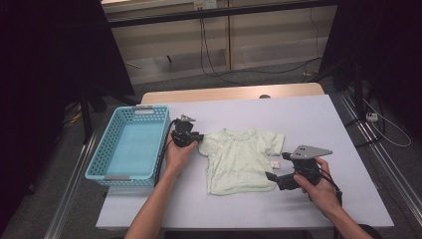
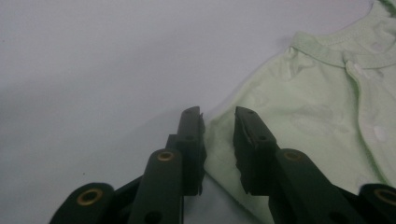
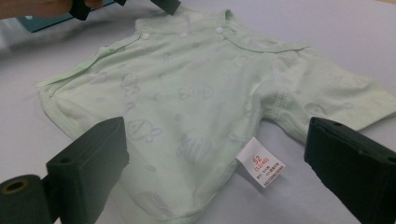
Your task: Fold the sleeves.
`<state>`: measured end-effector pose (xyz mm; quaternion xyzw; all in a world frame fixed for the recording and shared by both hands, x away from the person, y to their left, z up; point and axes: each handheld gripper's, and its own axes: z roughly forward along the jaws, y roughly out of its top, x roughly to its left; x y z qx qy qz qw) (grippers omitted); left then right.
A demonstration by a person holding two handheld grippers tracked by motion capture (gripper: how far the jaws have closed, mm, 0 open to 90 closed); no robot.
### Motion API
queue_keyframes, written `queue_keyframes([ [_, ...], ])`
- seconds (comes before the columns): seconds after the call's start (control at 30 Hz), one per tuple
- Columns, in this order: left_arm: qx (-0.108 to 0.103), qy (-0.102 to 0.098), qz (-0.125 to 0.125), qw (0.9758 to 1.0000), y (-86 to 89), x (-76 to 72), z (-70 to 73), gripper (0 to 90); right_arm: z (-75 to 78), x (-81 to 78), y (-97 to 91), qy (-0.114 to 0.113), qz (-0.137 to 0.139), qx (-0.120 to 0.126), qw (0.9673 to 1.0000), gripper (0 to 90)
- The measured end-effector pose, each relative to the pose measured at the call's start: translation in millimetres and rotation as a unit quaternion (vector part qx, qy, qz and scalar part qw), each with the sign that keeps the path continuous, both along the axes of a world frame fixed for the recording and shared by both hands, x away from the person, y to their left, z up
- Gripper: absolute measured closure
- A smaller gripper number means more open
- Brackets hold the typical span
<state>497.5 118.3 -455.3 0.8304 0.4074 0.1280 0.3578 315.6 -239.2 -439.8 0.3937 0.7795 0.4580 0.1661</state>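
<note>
A pale green baby shirt [image 1: 239, 159] lies flat on the white table [image 1: 308, 119], collar toward the basket side. My left gripper [image 1: 199, 139] is at the shirt's left sleeve. In the left gripper view, the sleeve edge of the shirt [image 2: 317, 112] lies between the narrowly parted jaws of the left gripper [image 2: 218, 140], and a gap shows between the pads. My right gripper [image 1: 274, 179] sits at the shirt's lower right corner. In the right gripper view, the right gripper [image 3: 219, 163] is wide open, its jaws straddling the shirt [image 3: 196, 93] near its white label [image 3: 260, 164].
A light blue plastic basket [image 1: 99, 164] stands on the table's left side, close to my left hand. Bare table surface lies behind and to the right of the shirt. Beyond the far edge are cables on the floor and dark stands on both sides.
</note>
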Motion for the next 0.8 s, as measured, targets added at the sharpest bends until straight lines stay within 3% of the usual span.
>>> queue_keyframes([
  [0.17,0.001,0.007,-0.001,1.0000,0.0,-0.8,1.1,77.7,-0.1,0.0,0.8,0.000,0.002,0.000,1.0000,5.7],
  [0.27,-0.014,0.019,0.001,0.9997,1.4,-0.5,0.9,84.0,-0.1,0.1,0.3,0.001,0.001,0.001,1.0000,5.7],
  [0.5,-0.027,0.013,0.017,0.9994,1.2,-4.1,-0.3,87.2,-0.1,0.0,0.6,0.000,0.002,0.000,1.0000,5.7],
  [0.63,-0.054,0.009,0.026,0.9982,3.7,-6.0,2.1,87.2,-0.1,0.4,1.1,0.000,0.001,0.000,1.0000,5.7],
  [0.8,-0.068,0.003,0.025,0.9974,5.1,-8.8,8.7,87.2,-0.5,-0.1,1.5,0.001,0.003,0.000,1.0000,5.7],
])
